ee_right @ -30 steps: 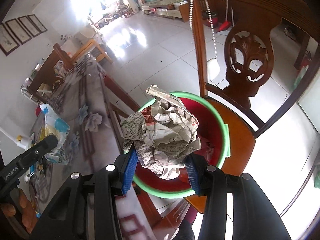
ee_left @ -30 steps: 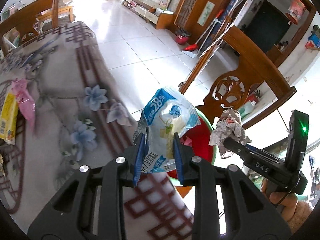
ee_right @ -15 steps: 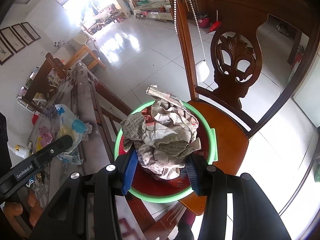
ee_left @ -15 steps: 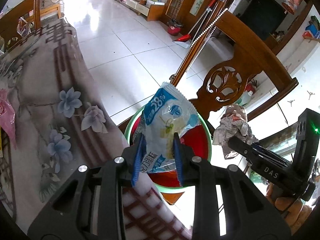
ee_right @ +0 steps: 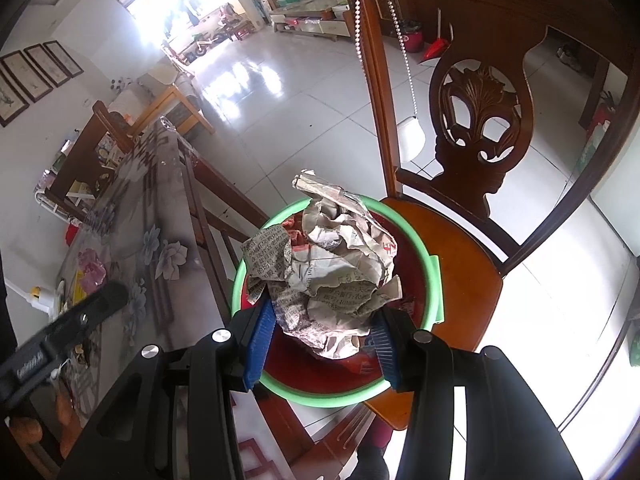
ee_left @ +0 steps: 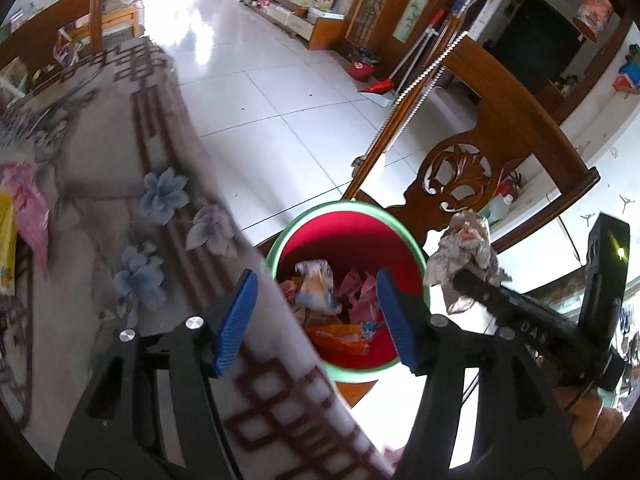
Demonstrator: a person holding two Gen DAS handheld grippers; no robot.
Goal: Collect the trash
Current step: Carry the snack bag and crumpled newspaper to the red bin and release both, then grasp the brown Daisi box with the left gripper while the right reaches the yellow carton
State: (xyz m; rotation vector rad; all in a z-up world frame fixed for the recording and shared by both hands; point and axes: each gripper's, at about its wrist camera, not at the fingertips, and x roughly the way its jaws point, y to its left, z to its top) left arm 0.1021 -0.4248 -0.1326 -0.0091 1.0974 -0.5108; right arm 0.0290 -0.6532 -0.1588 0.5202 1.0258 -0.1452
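A red bin with a green rim [ee_left: 298, 226] stands on a wooden chair seat beside the table; it also shows in the right wrist view [ee_right: 434, 280]. My left gripper [ee_left: 314, 318] is open and empty above the bin's near edge. The blue-and-white snack bag [ee_left: 316, 288] lies inside the bin among other wrappers. My right gripper [ee_right: 320, 344] is shut on a crumpled newspaper ball [ee_right: 332, 276] and holds it over the bin. That ball also shows in the left wrist view [ee_left: 464, 256].
The table with a flowered cloth [ee_left: 120, 184] lies left of the bin. A pink wrapper [ee_left: 32, 208] and a yellow packet [ee_left: 6, 252] lie on it. The carved wooden chair back [ee_left: 480, 160] rises behind the bin. White tiled floor [ee_left: 260, 80] lies beyond.
My left gripper has opened and the blue-and-white snack bag has dropped into the bin. My right gripper has moved closer over the bin, still holding the newspaper ball.
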